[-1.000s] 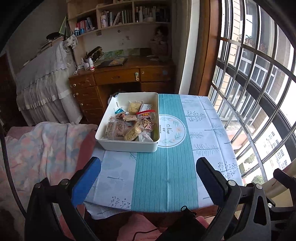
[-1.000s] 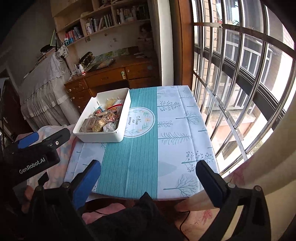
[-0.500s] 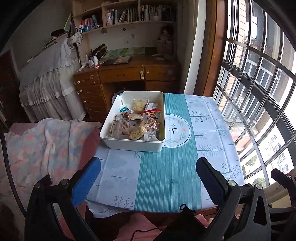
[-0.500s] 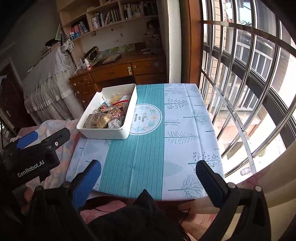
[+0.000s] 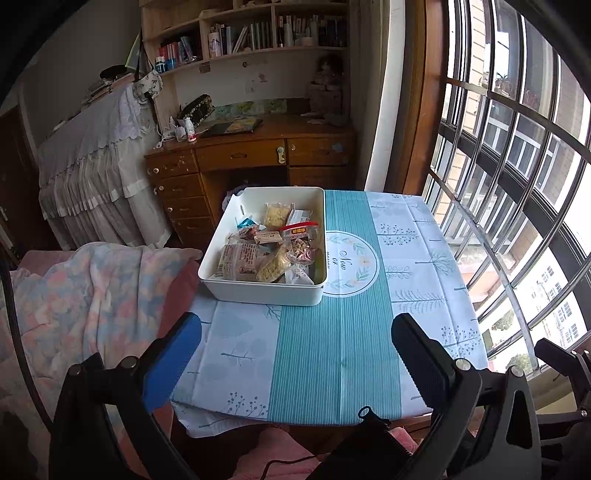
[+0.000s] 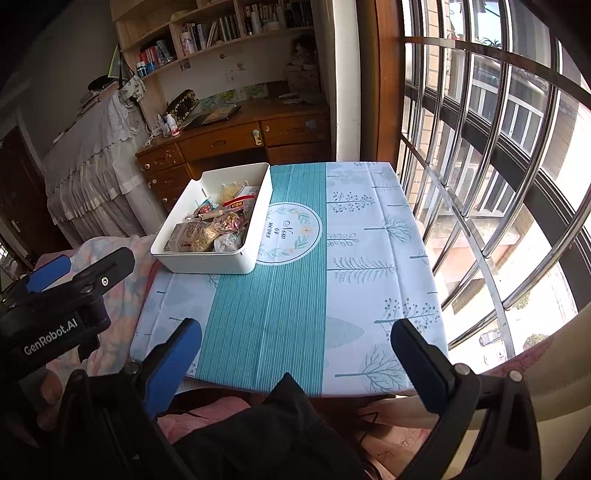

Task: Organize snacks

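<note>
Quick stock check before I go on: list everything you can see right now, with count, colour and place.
bin: one, white, on the table's left half, partly over the round emblem.
snack packets: a heap, mixed colours, inside the bin; exact count unclear.
tablecloth: one, teal stripe with pale tree print, covering the table.
blanket: one, pastel, left of the table.
desk: one, brown wood, behind the table.
bookshelf: one, wood, above the desk.
window bars: several, metal, on the right.
left tongs: open, empty, blue pads, near table edge.
right tongs: open, empty, near table edge.
</note>
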`<state>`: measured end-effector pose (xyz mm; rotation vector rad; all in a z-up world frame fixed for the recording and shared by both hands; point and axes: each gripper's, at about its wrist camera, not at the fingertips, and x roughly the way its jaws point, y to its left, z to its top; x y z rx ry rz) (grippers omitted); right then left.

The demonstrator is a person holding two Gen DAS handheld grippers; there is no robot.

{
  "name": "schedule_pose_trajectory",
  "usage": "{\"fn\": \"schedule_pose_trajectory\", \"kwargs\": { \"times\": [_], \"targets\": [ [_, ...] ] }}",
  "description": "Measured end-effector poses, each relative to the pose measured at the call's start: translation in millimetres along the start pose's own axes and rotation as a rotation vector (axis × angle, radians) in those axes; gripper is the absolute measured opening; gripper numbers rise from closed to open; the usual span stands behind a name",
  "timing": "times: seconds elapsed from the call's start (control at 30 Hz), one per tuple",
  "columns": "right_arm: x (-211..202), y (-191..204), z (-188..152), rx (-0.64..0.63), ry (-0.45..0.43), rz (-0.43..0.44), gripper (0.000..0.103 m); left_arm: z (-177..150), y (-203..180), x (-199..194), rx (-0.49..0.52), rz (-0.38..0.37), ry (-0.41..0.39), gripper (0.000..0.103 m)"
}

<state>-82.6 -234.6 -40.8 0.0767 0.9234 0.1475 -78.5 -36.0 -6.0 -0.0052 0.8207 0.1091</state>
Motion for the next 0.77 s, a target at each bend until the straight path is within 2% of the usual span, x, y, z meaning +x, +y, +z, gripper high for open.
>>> {"fn": "schedule_pose_trajectory", "kwargs": {
  "times": [0.77],
  "targets": [
    [5,-17,0,-0.010,0.011,0.045,0.103,0,-17,0,0.019,0.023,-0.006,0.102]
  ]
}}
